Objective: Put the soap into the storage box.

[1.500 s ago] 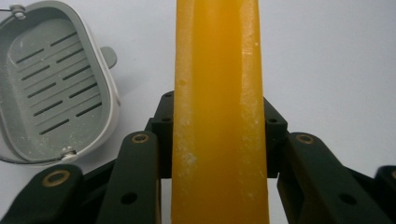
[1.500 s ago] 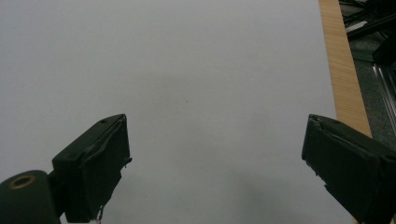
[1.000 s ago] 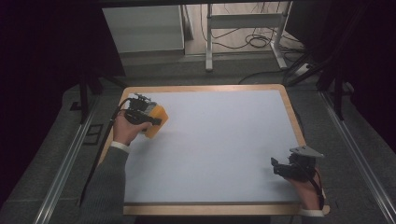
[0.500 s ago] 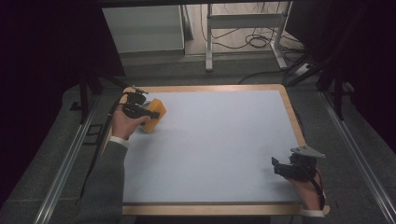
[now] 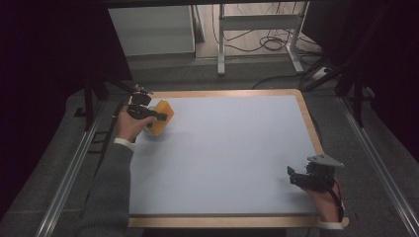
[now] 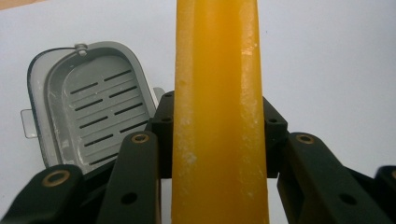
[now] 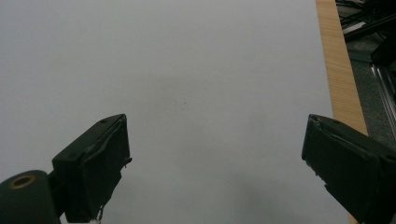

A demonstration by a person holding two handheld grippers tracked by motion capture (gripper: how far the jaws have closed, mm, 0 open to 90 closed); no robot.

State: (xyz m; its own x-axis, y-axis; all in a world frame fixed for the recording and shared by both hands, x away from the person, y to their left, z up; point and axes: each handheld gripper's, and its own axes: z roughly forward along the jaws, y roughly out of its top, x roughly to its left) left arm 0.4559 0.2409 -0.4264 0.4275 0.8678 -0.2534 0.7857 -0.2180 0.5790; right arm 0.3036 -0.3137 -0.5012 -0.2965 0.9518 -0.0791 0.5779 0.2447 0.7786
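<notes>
Clearly, the yellow block [image 6: 217, 112] is clamped by the left gripper [image 5: 148, 116], its ends cut off, partly hiding a grey slotted tray [image 6: 93, 112], while the right gripper [image 7: 215, 172] is held wide open

The place was a lab or test room set up for recording. A wood-edged table [image 5: 309, 118] with a plain pale-blue top stood at the centre of the frame, boxed in by dark curtains [image 5: 44, 59] at upper left and upper right. Metal rails [image 5: 69, 173] ran along the grey carpet down both sides. Loose cables [image 5: 267, 42] lay on the floor at top centre, beside a metal frame stand [image 5: 257, 10] (no domestic furnishings were visible).
</notes>
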